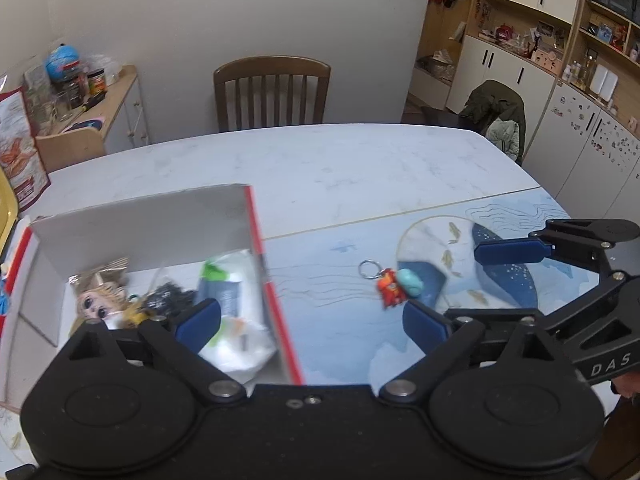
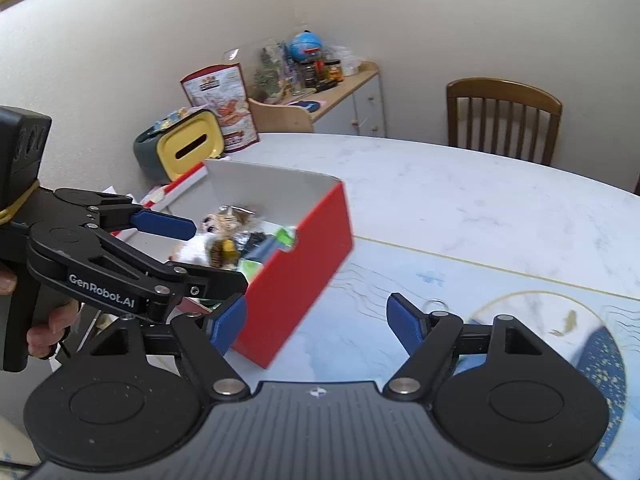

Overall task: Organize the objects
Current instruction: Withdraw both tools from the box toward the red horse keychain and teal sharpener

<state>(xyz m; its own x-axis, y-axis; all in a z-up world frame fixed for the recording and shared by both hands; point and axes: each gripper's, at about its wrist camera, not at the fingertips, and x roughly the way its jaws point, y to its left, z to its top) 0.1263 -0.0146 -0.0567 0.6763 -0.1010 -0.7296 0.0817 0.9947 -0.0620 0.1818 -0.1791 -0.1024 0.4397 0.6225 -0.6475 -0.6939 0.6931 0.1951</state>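
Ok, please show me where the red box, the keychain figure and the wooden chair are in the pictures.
red box (image 2: 304, 264): right wrist view, on its red outer side wall.
keychain figure (image 1: 390, 293): left wrist view, on the red body.
wooden chair (image 1: 272, 65): left wrist view, on the top rail.

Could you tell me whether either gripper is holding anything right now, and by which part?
Nothing is held: the left gripper and right gripper both have open, empty jaws.

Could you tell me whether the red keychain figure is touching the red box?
Apart. In the left wrist view the keychain figure lies on the blue mat, with a clear stretch of bare mat between it and the red box.
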